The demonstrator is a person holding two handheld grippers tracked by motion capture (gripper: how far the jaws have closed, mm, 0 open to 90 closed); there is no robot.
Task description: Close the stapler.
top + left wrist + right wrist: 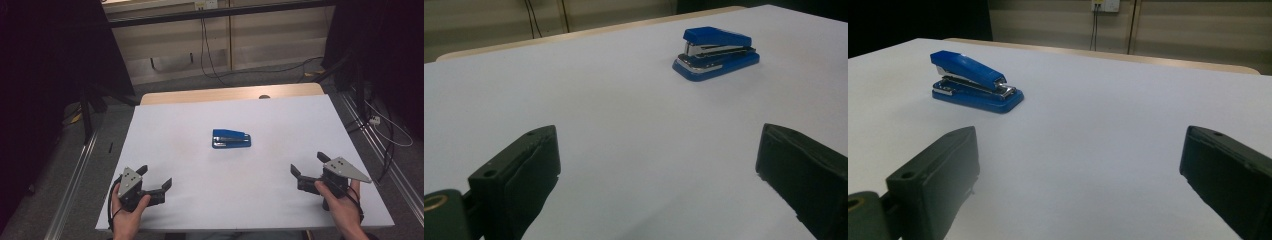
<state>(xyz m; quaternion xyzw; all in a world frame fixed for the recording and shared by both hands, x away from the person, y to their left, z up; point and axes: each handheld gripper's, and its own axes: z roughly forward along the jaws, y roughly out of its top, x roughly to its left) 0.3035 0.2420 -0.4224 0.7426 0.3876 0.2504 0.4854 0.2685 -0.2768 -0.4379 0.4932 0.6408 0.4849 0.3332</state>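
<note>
You get a dim room with dark corners, an evenly lit desk [200, 200], soft shadows, slightly grainy close views

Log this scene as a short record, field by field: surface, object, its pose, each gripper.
surface: white table
object: blue stapler, near the table's middle
stapler pose: flat on its base, closed, untouched
left gripper: open, near the front left edge, apart from the stapler
right gripper: open, near the front right edge, apart from the stapler
held: nothing in either gripper
background: cables on the wall behind the table
</note>
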